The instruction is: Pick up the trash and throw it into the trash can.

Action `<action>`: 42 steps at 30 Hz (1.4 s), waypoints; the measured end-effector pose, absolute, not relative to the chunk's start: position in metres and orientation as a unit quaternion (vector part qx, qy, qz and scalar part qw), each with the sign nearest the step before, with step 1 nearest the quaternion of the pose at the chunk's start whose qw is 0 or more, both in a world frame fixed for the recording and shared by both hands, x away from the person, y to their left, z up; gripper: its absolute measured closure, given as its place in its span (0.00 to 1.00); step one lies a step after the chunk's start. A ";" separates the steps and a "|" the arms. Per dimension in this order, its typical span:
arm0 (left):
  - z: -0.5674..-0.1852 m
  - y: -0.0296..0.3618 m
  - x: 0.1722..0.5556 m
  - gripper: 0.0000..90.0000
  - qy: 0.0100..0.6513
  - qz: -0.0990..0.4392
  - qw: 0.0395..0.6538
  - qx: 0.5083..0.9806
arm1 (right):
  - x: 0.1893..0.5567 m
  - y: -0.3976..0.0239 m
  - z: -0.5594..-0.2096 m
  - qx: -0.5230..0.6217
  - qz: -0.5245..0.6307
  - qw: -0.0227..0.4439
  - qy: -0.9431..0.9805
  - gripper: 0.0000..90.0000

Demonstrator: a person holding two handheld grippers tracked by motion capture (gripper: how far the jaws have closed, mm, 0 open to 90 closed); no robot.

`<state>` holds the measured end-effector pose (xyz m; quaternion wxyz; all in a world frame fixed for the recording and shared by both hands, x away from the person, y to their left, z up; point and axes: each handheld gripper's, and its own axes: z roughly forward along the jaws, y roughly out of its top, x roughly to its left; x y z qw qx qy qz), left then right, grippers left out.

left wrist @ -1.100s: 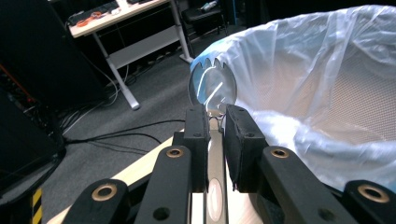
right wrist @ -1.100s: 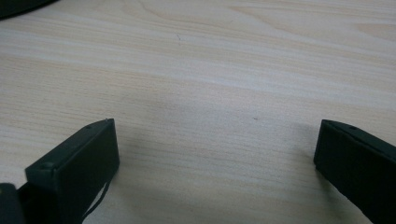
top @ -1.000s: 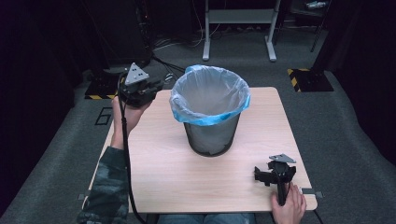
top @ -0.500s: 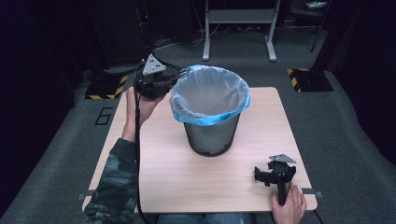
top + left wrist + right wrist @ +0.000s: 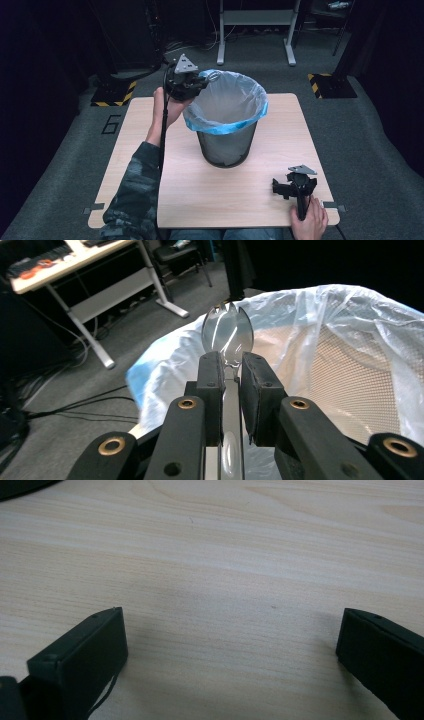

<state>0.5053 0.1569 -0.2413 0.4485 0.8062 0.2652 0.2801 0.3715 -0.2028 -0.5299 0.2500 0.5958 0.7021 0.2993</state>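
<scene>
clear plastic spork point(image 5: 227, 335) held over the rim of the lined bin.

the spork's handle is pinched between the jaws of the left gripper point(image 5: 200, 80), its tined bowl sticking out past the jaw tips above the far-left edge of the bin liner point(image 5: 227, 107). the liner is pale blue-white plastic folded over the rim of a black mesh wastebasket point(image 5: 226, 147) that stands near the middle of the wooden table point(image 5: 280, 120). the left hand point(image 5: 167, 107) reaches in from the table's left side. the right gripper point(image 5: 294, 187) rests near the table's front right corner, well apart from the bin, its jaws spread wide over bare wood with nothing between them.
</scene>
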 end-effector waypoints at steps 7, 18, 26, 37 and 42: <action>-0.247 0.140 0.516 0.88 0.268 0.259 0.445 0.814 | 0.371 -0.203 -0.530 0.596 0.299 0.250 0.702 0.00; -0.252 0.125 0.526 0.88 0.260 0.248 0.430 0.828 | 0.371 -0.203 -0.530 0.596 0.299 0.250 0.702 0.00; -0.254 0.117 0.530 0.87 0.257 0.242 0.419 0.837 | 0.371 -0.203 -0.530 0.596 0.299 0.250 0.702 0.00; -0.243 0.137 0.511 0.22 0.278 0.240 0.428 0.826 | 0.371 -0.203 -0.530 0.596 0.299 0.250 0.702 0.00; -0.239 0.157 0.493 0.17 0.284 0.247 0.425 0.823 | 0.371 -0.203 -0.530 0.596 0.299 0.250 0.702 0.00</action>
